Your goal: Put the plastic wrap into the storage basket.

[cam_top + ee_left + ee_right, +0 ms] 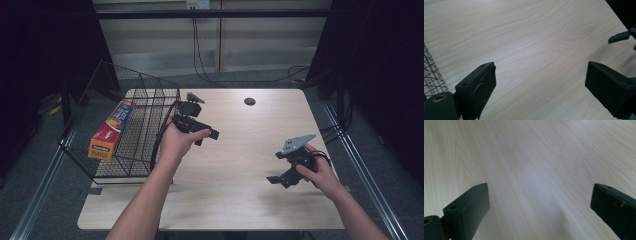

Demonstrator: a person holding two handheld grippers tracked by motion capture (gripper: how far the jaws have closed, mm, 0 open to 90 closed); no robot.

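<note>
My left gripper (207, 136) is held just right of a black wire basket (145, 150), its jaws pointing right over the wooden table (235, 200). In the left gripper view the left gripper (540, 72) stands open with only bare wood between its jaws. My right gripper (276, 179) hovers low near the table's right front, pointing left. In the right gripper view the right gripper (539, 193) is open and holds nothing. A red and yellow box (111, 131) lies inside the basket along its left side.
The basket's mesh (431, 75) shows at the left edge of the left gripper view, and a jaw of the right gripper (620, 37) at its upper right. A dark round hole (249, 101) sits near the table's back edge. Cables hang behind the table.
</note>
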